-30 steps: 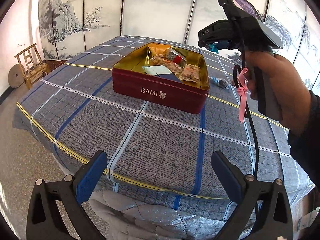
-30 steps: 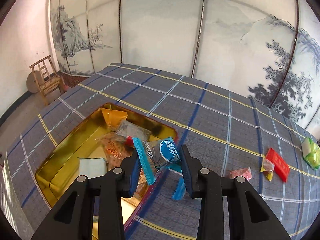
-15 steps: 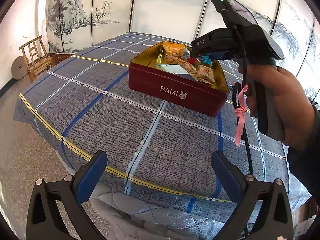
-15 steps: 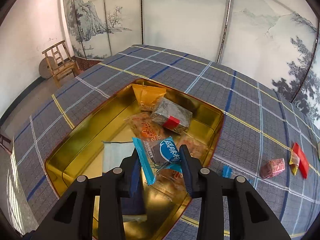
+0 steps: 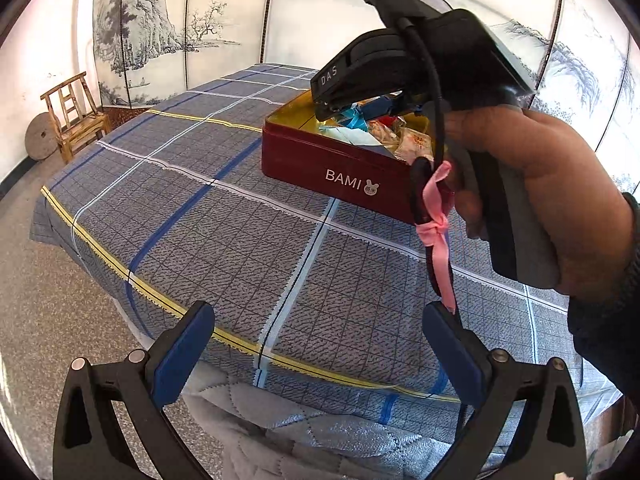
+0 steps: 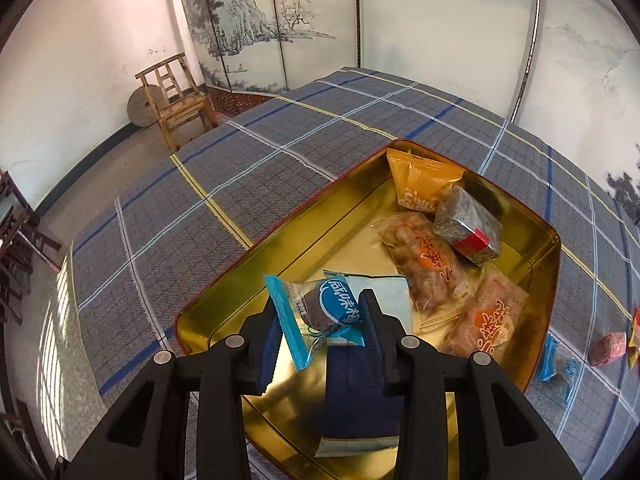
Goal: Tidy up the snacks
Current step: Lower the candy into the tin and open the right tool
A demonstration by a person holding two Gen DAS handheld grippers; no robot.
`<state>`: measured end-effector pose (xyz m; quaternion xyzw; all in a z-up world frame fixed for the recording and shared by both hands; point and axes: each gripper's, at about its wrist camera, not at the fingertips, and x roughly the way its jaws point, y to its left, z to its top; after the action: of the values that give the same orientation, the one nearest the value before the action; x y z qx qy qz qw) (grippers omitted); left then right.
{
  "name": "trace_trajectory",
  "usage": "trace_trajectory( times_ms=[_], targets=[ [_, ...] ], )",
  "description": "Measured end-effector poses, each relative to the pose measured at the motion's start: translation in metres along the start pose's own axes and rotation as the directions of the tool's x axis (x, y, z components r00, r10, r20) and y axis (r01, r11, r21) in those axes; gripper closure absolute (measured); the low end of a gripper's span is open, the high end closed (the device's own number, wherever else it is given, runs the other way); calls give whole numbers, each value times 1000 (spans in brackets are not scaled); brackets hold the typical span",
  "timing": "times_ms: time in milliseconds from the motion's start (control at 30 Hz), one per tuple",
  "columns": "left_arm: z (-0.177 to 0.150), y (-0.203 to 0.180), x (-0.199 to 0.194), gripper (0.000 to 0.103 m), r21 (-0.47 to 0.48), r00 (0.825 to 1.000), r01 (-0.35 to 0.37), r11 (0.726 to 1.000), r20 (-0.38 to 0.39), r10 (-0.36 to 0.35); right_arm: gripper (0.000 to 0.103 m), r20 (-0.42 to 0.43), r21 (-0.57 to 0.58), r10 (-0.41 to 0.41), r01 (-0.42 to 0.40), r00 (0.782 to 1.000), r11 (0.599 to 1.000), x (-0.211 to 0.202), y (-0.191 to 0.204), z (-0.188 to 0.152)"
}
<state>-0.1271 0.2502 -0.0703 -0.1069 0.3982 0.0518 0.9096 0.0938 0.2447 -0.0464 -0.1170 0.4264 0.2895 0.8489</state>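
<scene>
A red BAMI tin with a gold inside stands on the plaid-covered table. It holds an orange packet, a grey-and-red block, clear orange-print packets and a dark blue packet. My right gripper is shut on a blue-wrapped candy and holds it above the near part of the tin; it shows in the left wrist view over the tin. My left gripper is open and empty above the table's front edge.
Loose snacks lie on the cloth right of the tin: a blue wrapper and a pink packet. A wooden chair and a round stone stand by the wall. Painted screens stand behind the table.
My right gripper has carried the blue candy leftward from beside the tin to over its inside and lower. My left gripper has shifted left, still open.
</scene>
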Motion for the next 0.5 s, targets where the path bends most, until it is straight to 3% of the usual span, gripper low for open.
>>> trace_trajectory(
  times_ms=[500],
  targets=[
    [-1, -1, -5, 0, 15, 999, -53, 999, 4, 53, 62, -33, 15, 28, -28, 999, 1000, 15, 0, -5]
  ],
)
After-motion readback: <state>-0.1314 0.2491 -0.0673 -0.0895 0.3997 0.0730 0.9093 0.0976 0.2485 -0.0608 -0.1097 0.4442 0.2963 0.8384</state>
